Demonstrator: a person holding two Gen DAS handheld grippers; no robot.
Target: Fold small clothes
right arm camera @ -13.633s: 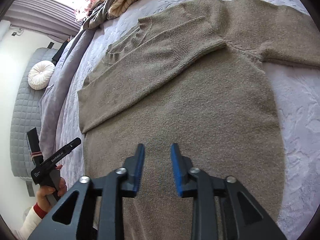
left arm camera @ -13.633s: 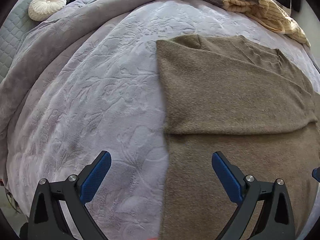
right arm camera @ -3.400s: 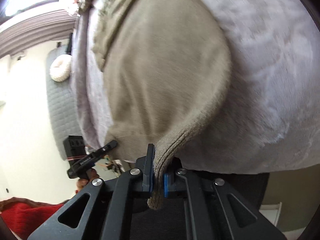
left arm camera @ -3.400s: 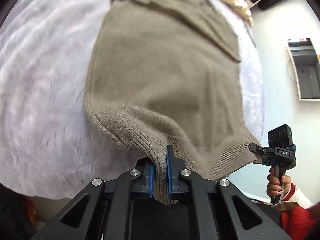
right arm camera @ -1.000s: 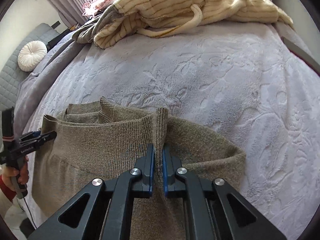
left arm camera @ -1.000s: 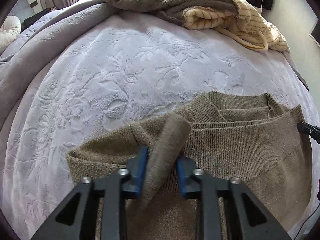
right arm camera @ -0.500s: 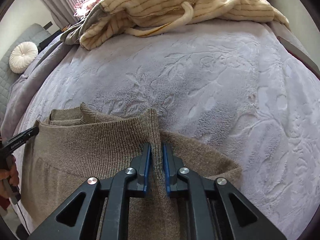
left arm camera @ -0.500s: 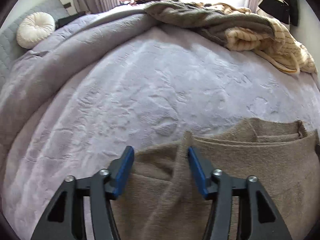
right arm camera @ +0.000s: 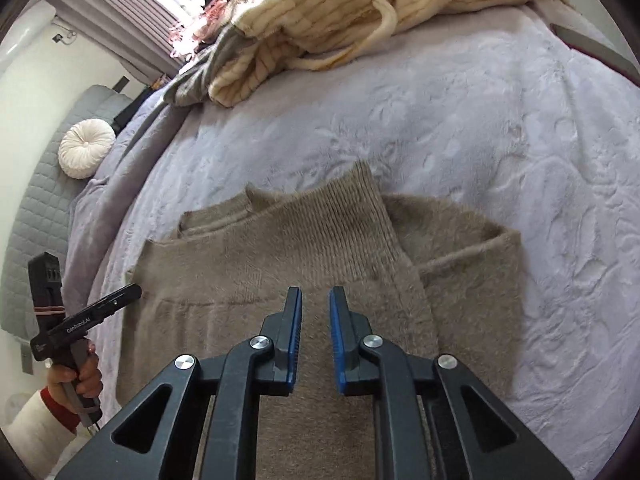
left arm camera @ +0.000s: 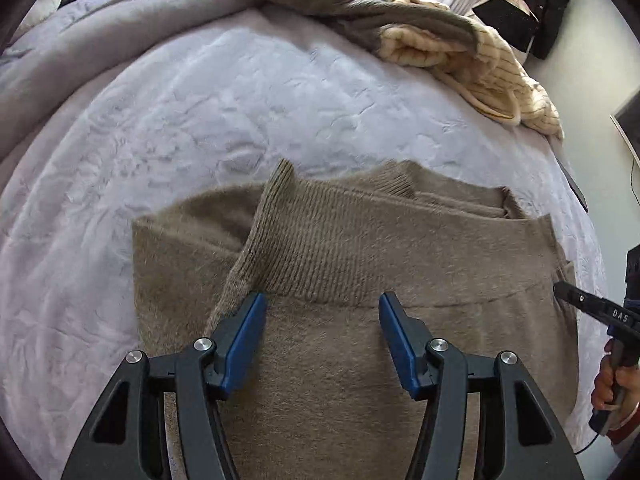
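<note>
A brown knit sweater (left arm camera: 360,264) lies folded on the lilac bedspread (left arm camera: 192,112), its ribbed hem laid up over the collar end. My left gripper (left arm camera: 321,312) is wide open and empty above the sweater's left part. My right gripper (right arm camera: 315,308) hovers over the sweater (right arm camera: 280,264) near its right side, jaws a small way apart with nothing between them. The right gripper shows at the edge of the left wrist view (left arm camera: 592,304), and the left gripper shows in the right wrist view (right arm camera: 100,308).
A heap of cream striped and grey clothes (left arm camera: 460,52) lies at the far side of the bed, also in the right wrist view (right arm camera: 360,8). A round white cushion (right arm camera: 86,148) rests against the grey headboard (right arm camera: 36,216). A grey blanket (left arm camera: 100,32) lies along the left.
Both grippers have let go of the sweater's hem, which now lies folded over the collar end. The left jaws opened wide, the right jaws parted slightly, and both drew back.
</note>
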